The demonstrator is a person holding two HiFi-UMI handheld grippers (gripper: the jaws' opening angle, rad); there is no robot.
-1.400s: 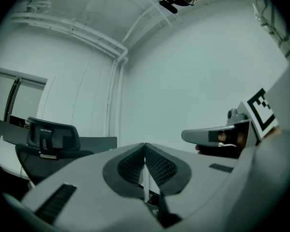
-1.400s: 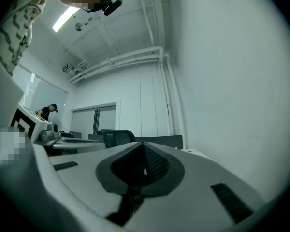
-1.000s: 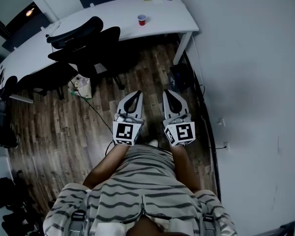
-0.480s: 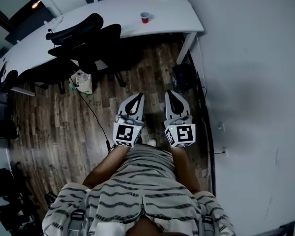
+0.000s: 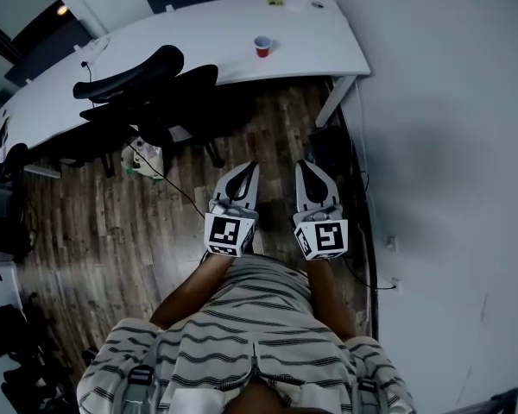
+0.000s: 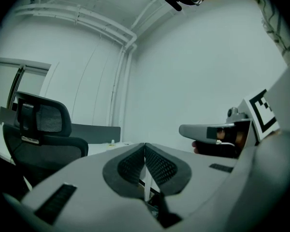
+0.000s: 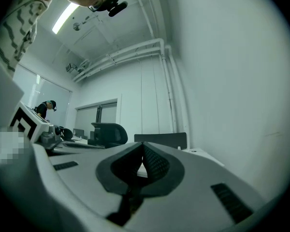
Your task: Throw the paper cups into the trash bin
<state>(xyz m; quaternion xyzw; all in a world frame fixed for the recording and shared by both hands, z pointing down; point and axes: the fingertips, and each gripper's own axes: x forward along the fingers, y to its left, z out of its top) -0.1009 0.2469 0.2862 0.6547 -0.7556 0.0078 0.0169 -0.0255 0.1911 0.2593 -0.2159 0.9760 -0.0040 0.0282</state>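
A single red paper cup (image 5: 262,47) stands on the long white table (image 5: 328,41) at the far side of the room, well ahead of both grippers. My left gripper (image 5: 252,166) and right gripper (image 5: 303,164) are held side by side at waist height over the wood floor, pointing toward the table. Both are shut with nothing between the jaws. In the left gripper view the left gripper (image 6: 145,146) has its pads pressed together, and the right gripper (image 7: 142,146) looks the same in its own view. No trash bin can be told for certain.
Black office chairs (image 5: 147,84) crowd the table's near side at the left. A dark box-like object (image 5: 328,149) sits on the floor by the table leg (image 5: 335,102), beside the white wall (image 5: 449,145). A small white bagged thing (image 5: 143,158) and cables lie on the floor.
The table and cup have slid lower and to the right in the head view. Both grippers stay shut and level, shifted slightly to the right.
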